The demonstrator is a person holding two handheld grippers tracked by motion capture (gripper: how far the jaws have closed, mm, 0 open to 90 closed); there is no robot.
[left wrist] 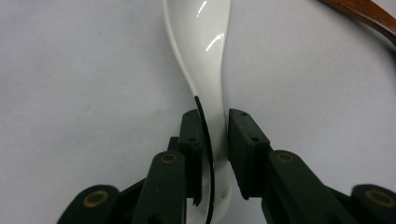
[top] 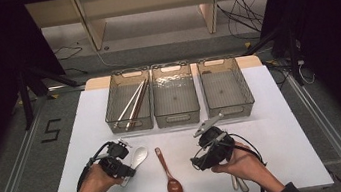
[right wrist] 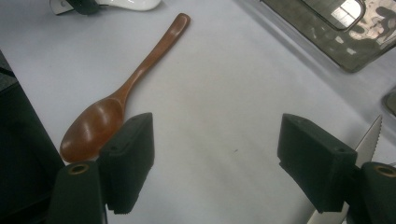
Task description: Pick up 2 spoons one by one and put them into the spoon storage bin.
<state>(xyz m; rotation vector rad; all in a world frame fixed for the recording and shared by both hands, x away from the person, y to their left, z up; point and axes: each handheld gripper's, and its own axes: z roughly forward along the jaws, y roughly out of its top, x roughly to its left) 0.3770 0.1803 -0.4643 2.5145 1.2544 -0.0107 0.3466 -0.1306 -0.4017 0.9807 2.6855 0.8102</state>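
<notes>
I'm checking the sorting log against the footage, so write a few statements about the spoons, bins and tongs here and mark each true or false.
1. The left tongs grip the white spoon by its handle. True.
2. The right tongs are shut on the wooden spoon. False: they are open and hold nothing; the spoon lies on the table.
3. The chopsticks lie in the left bin. True.
4. The middle bin holds a knife. False: it has no cutlery in it.
5. The wooden spoon's bowl points towards the bins. False: it points towards the person.
</notes>
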